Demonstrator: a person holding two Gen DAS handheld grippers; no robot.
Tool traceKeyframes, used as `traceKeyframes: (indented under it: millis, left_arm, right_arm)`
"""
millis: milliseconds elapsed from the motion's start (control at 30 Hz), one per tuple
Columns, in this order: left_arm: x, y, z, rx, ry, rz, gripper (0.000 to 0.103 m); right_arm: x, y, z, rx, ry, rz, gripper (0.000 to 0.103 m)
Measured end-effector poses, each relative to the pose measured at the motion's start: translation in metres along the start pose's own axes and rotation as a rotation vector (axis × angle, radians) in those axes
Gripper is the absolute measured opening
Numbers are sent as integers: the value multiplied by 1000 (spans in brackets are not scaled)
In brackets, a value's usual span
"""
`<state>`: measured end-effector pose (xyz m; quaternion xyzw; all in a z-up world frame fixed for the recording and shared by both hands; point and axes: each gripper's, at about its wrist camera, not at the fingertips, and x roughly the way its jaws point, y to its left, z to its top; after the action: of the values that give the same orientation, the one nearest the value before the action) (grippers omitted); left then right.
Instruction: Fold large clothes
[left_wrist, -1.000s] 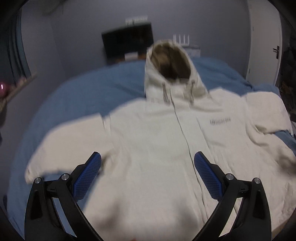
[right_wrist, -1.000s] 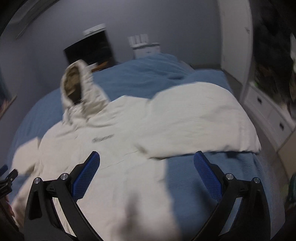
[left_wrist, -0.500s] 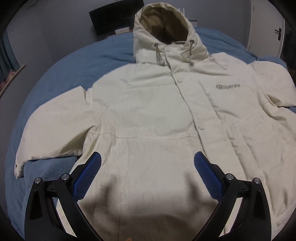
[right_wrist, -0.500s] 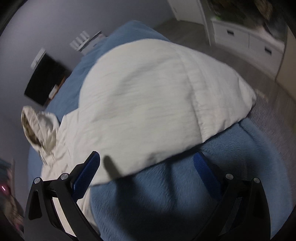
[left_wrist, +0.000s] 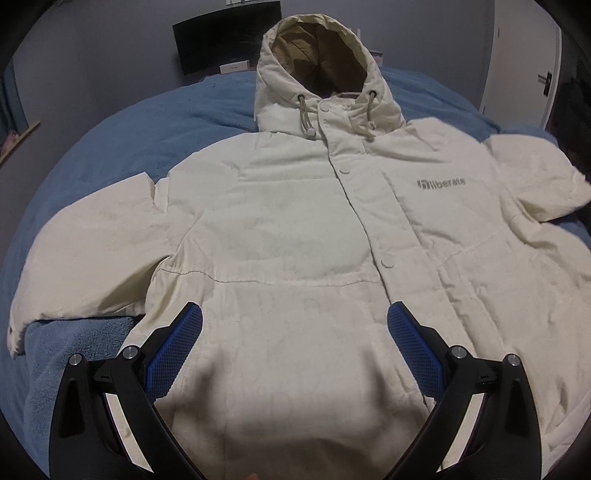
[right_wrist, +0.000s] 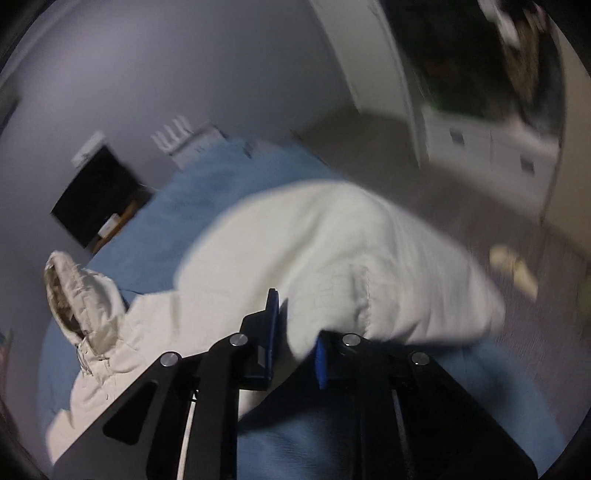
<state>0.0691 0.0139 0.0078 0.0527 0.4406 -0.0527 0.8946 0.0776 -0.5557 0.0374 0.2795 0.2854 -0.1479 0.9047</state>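
Observation:
A cream hooded jacket (left_wrist: 288, 229) lies face up and spread flat on a blue blanket (left_wrist: 110, 140), hood (left_wrist: 317, 70) at the far end. My left gripper (left_wrist: 293, 325) is open and empty, hovering over the jacket's lower front. In the right wrist view, my right gripper (right_wrist: 295, 325) is shut on the lower edge of the jacket's right sleeve (right_wrist: 332, 251), which bulges up over the bed's right side. The hood (right_wrist: 77, 295) shows at the left there.
A dark screen (left_wrist: 225, 40) stands against the grey wall behind the bed. A white drawer unit (right_wrist: 491, 147) and a light slipper (right_wrist: 513, 266) on the grey floor are to the bed's right. A white door (left_wrist: 517, 55) is at the far right.
My right gripper has swung onto the right sleeve and closed on its edge. My left gripper has moved closer over the jacket and stays open.

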Motion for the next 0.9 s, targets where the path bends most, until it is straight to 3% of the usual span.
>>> traceKeyframes:
  millis: [167,333,467,667,800,900]
  left_arm:
    - [-2,7,0,-32,-12,-12,97]
    - [-3,11,-3,-52,-21,-19,97]
    - [-3,15,-6,-62,-31,-32,97]
    - [-1,16,-10,-68,-31,-37,97]
    - [-2,12,-10,-44,-31,-27,97]
    - [-11,2,-3,-17,-47,-40,97]
  right_arm:
    - [-49,97,4,-235,-150,91,11]
    - [-79,187,-32,-415,-134,259,11]
    - [-69,238,-76,-447,-22,380,11]
    - [-19,280,-157,-512,151,422,11]
    - [23,278,-202,-554,349,408,13]
    - [20,262,-204,-532,414,423,32]
